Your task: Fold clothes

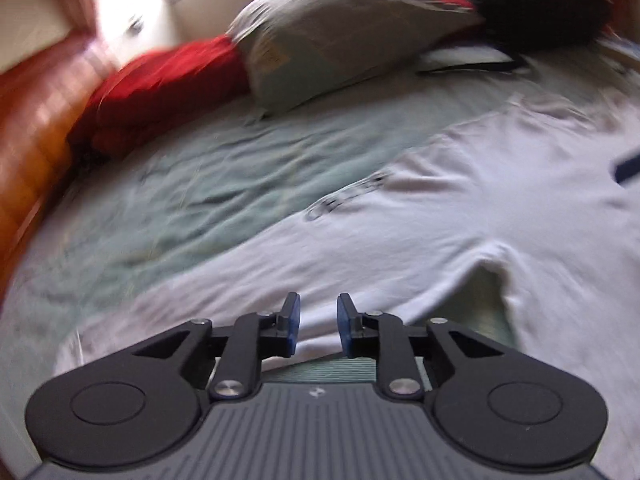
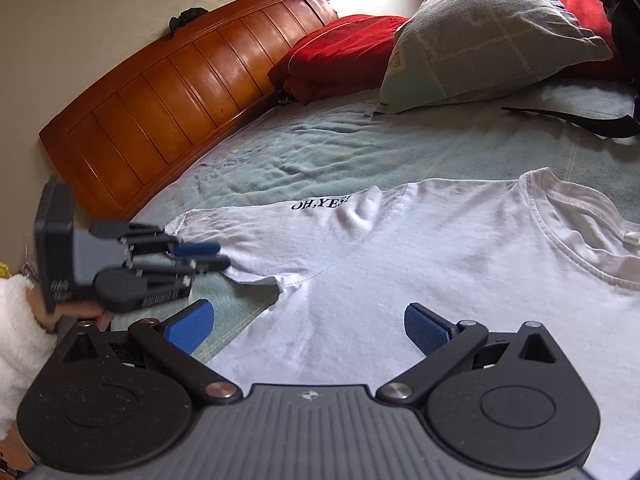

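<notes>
A white T-shirt point(image 2: 420, 264) lies spread on the green bed sheet point(image 2: 320, 148), its collar at the right and a short sleeve point(image 2: 248, 256) reaching left. Dark lettering "OH,YES!" point(image 2: 320, 203) shows near its far edge. My left gripper point(image 2: 216, 256) hovers at the tip of that sleeve. In the left wrist view the left gripper point(image 1: 319, 312) stands narrowly open over the white cloth point(image 1: 440, 220), with nothing between the blue pads point(image 1: 294, 320). My right gripper point(image 2: 308, 320) is wide open above the shirt's near side, below the armpit, and holds nothing.
A wooden headboard point(image 2: 168, 92) runs along the left. A red pillow point(image 2: 340, 56) and a grey-green pillow point(image 2: 488, 36) lie at the head of the bed. A black bag with a strap point(image 2: 580, 120) sits at the far right. A hand in a white fluffy sleeve point(image 2: 16, 320) holds the left gripper.
</notes>
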Available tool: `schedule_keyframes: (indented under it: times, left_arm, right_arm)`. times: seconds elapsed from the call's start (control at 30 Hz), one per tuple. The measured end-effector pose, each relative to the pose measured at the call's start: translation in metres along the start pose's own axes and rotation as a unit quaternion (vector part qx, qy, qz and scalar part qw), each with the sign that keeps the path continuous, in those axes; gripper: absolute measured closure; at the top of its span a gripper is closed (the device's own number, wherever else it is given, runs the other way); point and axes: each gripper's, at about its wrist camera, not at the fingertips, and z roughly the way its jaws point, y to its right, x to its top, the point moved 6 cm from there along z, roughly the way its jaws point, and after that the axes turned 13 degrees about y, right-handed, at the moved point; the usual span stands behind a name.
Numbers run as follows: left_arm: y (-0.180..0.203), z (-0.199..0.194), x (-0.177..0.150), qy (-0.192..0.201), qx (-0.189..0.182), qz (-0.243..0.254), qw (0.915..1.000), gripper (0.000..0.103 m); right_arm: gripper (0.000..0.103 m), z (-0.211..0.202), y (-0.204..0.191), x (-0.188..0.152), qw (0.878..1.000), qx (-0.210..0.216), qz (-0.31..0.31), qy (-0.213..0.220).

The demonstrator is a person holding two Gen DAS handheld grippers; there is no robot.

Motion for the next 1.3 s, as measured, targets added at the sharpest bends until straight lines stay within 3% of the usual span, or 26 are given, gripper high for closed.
schedule_keyframes:
  times: [0.2, 0.27, 0.33, 0.4, 0.5, 0.6, 0.77, 0.87, 1.0, 1.07, 1.17, 1.3]
  left_arm:
    - [-0.036, -0.004, -0.038, -0.026, 0.005, -0.143, 0.9893, 0.073]
    - [-0.042, -0.015, -0.044, -0.039, 0.008, -0.163, 0.9858, 0.071]
    - [-0.048, -0.022, -0.037, -0.033, 0.014, -0.150, 0.9881, 0.069]
    - [-0.057, -0.022, -0.023, -0.014, 0.025, -0.144, 0.9892, 0.059]
    - [-0.069, -0.005, -0.011, 0.001, 0.043, -0.157, 0.9866, 0.058]
    - [-0.072, 0.014, -0.029, -0.035, 0.056, -0.176, 0.9821, 0.058]
    - [-0.073, -0.008, -0.058, -0.035, 0.055, -0.213, 0.9749, 0.049]
    - [-0.084, -0.016, -0.045, -0.031, 0.072, -0.208, 0.9750, 0.051]
    - [-0.093, -0.007, -0.010, 0.012, 0.064, -0.213, 0.9750, 0.034]
    - [-0.094, 0.007, -0.006, 0.010, 0.064, -0.199, 0.9780, 0.034]
    - [-0.096, 0.020, -0.025, -0.020, 0.080, -0.188, 0.9787, 0.034]
    - [-0.120, 0.004, -0.063, -0.010, 0.090, -0.225, 0.9702, 0.032]
  right_arm:
    - [0.000, -0.001, 0.001, 0.001, 1.000, 0.000, 0.001, 0.002]
    - [0.000, 0.000, 0.003, 0.001, 1.000, -0.002, 0.005, 0.002]
    - [0.000, 0.000, 0.005, 0.001, 1.000, -0.002, 0.011, 0.001]
    - [0.000, 0.001, 0.005, 0.000, 1.000, -0.002, 0.013, 0.000]
    - [0.000, 0.003, 0.004, -0.002, 1.000, -0.005, 0.010, -0.002]
    - [0.000, 0.001, 0.002, -0.001, 1.000, -0.005, 0.001, -0.001]
    - [0.000, -0.001, 0.004, 0.001, 1.000, 0.001, 0.009, 0.004]
    - [0.000, 0.001, 0.005, 0.000, 1.000, 0.008, 0.022, -0.003]
    - [0.000, -0.002, -0.004, 0.001, 1.000, 0.023, 0.017, -0.002]
    - [0.000, -0.002, -0.008, 0.000, 1.000, 0.023, 0.006, -0.001]
    - [0.000, -0.002, -0.009, -0.001, 1.000, 0.018, -0.006, -0.002]
    - [0.000, 0.001, -0.001, -0.001, 1.000, 0.013, 0.007, -0.005]
